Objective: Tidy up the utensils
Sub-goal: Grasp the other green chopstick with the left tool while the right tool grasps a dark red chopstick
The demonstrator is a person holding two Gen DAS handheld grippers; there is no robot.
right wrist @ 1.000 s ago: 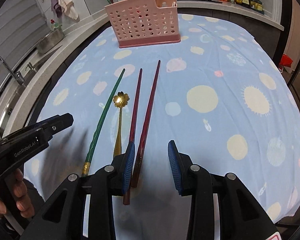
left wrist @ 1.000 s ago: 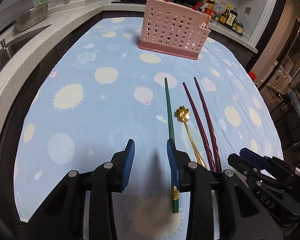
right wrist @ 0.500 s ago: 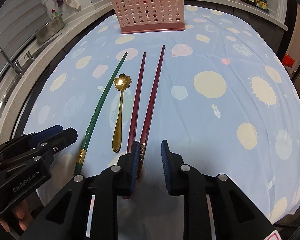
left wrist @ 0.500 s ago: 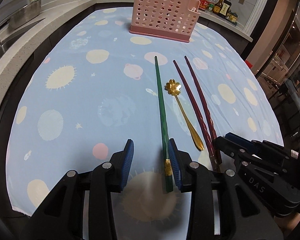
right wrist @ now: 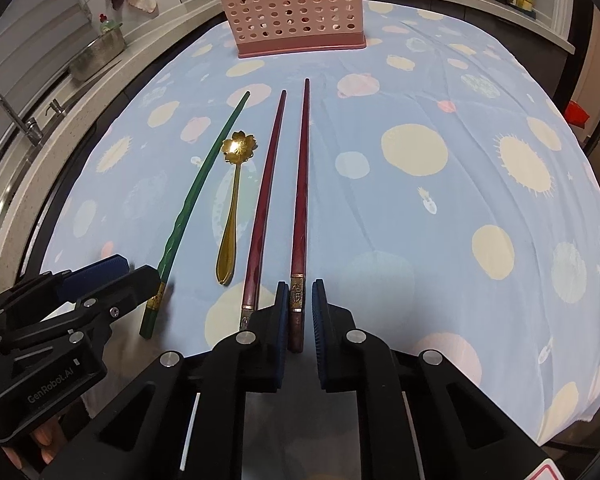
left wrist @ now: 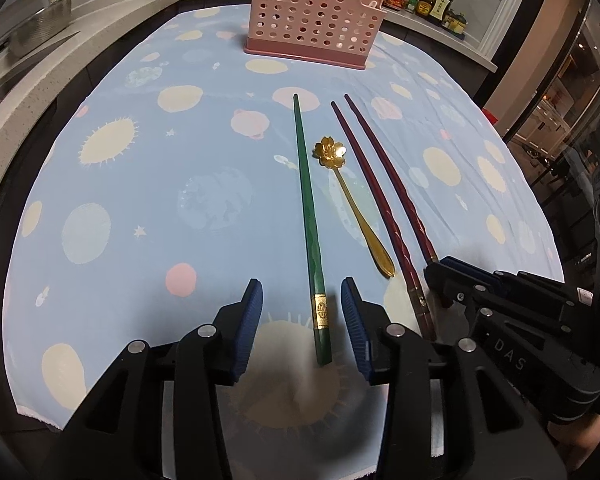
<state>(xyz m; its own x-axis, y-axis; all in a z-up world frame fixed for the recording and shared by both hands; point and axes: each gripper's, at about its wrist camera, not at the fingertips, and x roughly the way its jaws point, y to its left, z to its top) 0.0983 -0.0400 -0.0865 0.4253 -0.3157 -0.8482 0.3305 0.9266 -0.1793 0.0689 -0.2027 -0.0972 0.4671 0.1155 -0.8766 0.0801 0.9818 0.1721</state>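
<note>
Four utensils are laid side by side on the worktop, which is covered by a blue patterned cloth: a green chopstick, a gold spoon with a flower-shaped bowl, and two dark red chopsticks, the left red chopstick and the right red chopstick. All are set with their long axes running away from the cameras, thin tips and spoon bowl pointed toward the pink holder at the far end, thick banded ends nearest the grippers. This layout appears meant to let each piece be taken by its butt end and carried straight to the holder.

The left gripper is held low with its jaws spread, and the butt of the green chopstick lies between them, closer to the right finger; no contact is seen. The right gripper is narrowed around the banded end of the right red chopstick, with its left pad at or against the stick and a slim gap visible on the other side, so a firm pinch cannot be confirmed. The left red chopstick lies just outside that gripper's left finger.

Both grippers are judged to be lined up along the sticks' axes so that closing squeezes across the width. The task is judged to be at its start, as nothing from the cloth is yet lifted toward the holder, which stands well apart from the tips.
</note>
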